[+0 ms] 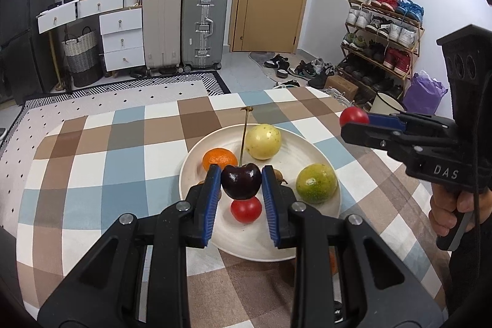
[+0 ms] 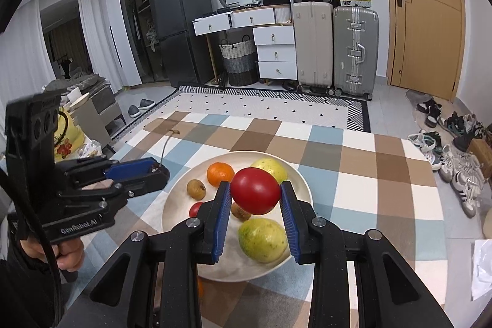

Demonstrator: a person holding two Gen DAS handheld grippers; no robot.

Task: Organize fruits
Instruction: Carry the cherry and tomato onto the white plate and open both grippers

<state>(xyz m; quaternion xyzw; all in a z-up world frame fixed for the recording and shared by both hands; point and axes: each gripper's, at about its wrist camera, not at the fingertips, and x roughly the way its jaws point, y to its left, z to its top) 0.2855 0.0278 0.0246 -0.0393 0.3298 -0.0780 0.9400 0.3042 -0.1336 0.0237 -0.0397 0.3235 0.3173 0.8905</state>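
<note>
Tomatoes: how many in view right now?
2. One tomato is gripped in the right tongs above the plate; a smaller tomato lies on the plate, below the cherry in the left tongs. Others may be hidden.

Colours on my checked table

My left gripper (image 1: 241, 185), black with blue pads, pinches a near-black cherry (image 1: 241, 181) on a tan stem; my right gripper (image 2: 255, 194), the same black and blue, grips a glossy red tomato (image 2: 255, 191). Under them the cream plate (image 1: 319, 154) carries an orange mandarin (image 1: 219, 159), a pale yellow round fruit (image 1: 263, 141), a green-yellow citrus (image 1: 316, 183) and a small red tomato (image 1: 246, 209). The tablecloth (image 1: 123, 162) is checked in brown, blue, grey and white.
</note>
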